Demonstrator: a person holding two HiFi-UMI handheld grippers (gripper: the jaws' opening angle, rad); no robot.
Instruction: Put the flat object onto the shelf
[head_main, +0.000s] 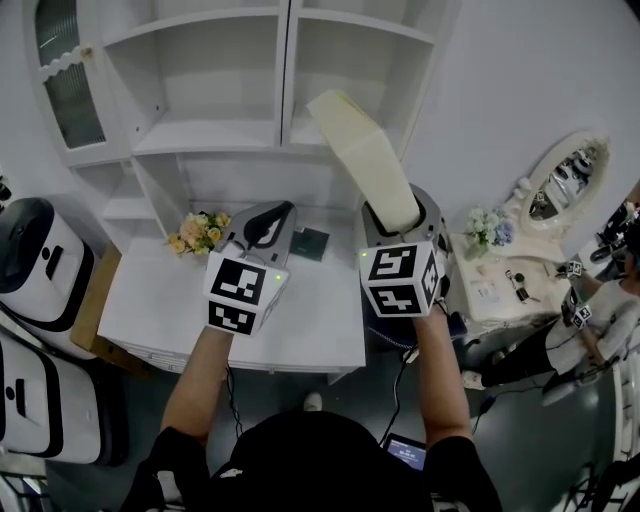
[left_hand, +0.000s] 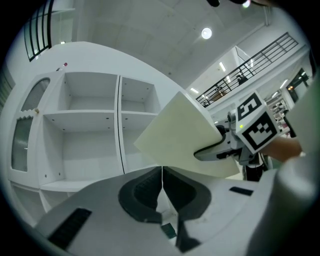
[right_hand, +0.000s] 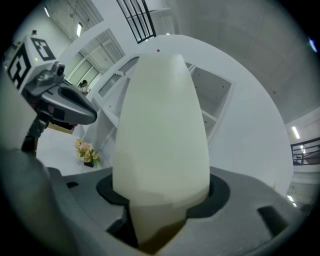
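Pale cream, smooth and stiff-looking, the thin flat rectangular panel (head_main: 362, 155) is up in the air and not on the shelf yet. The right gripper (head_main: 400, 222) has its grey jaws clamped on the panel's bottom edge. From there the sheet leans up and to the left, in front of the right-hand column of the white painted open shelf unit (head_main: 215, 140). In the right gripper view the panel (right_hand: 160, 130) bulges into a rounded shape, probably just lens warp. I can't tell from the head view whether its top corner touches a shelf board.

The left gripper (left_hand: 161, 172) has its dark padded jaws pressed together with nothing in them, and it hovers over the matte white tabletop (head_main: 300, 320). On that table there's a small bunch of yellow and peach flowers (head_main: 200, 232) and a little dark square thing (head_main: 311, 243).
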